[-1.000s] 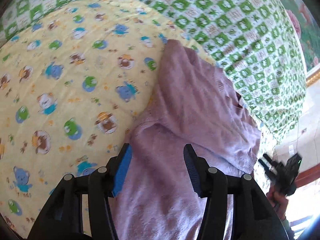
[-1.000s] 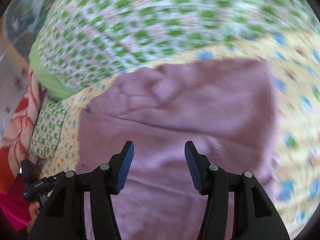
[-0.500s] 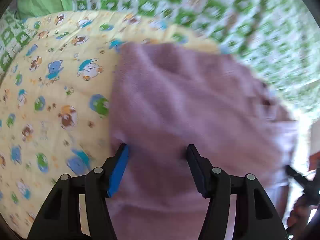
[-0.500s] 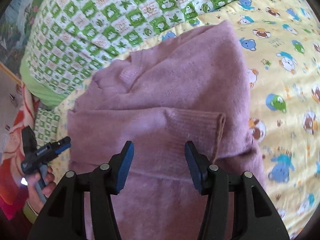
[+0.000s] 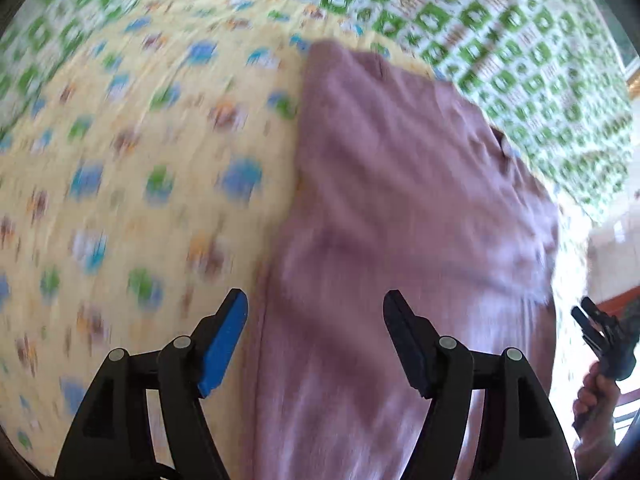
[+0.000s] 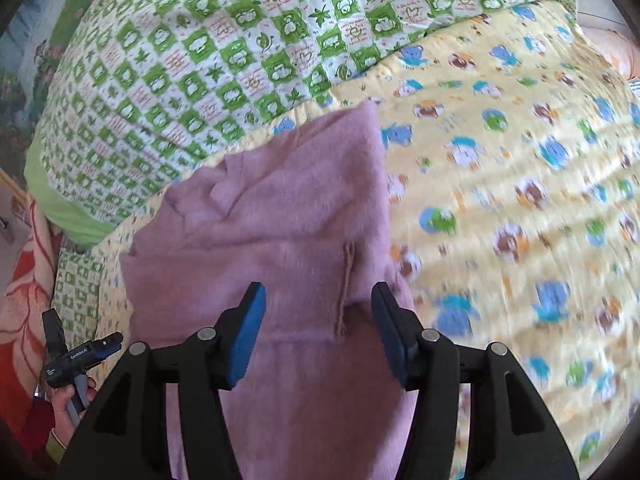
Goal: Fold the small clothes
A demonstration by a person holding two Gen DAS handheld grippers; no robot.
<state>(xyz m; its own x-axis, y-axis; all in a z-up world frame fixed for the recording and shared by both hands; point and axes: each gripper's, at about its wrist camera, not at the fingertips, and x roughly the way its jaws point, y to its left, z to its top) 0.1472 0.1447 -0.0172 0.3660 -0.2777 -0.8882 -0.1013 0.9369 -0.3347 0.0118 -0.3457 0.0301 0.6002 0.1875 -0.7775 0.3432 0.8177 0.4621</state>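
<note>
A mauve knitted sweater (image 5: 400,208) lies partly folded on a yellow cartoon-print blanket (image 5: 120,200). My left gripper (image 5: 316,320) hovers over the sweater's left edge, and its jaws are opening with nothing pinched between them. In the right wrist view the sweater (image 6: 280,208) has a sleeve folded across its body, with the cuff (image 6: 345,292) ending between my fingers. My right gripper (image 6: 318,314) hangs above that cuff, and its jaws are also opening with no cloth pressed by the pads. Each gripper shows at the edge of the other's view, held in a hand.
A green-and-white checked quilt (image 6: 240,52) lies behind the yellow blanket (image 6: 520,200). A red floral cloth (image 6: 24,292) hangs at the left edge. The hand with the right gripper (image 5: 604,340) is off the bed's right side, over pale floor.
The left gripper's jaws have spread wider and its view swung over the sweater's left edge. The right gripper slid right, bringing the folded cuff between its fingers, which parted slightly.
</note>
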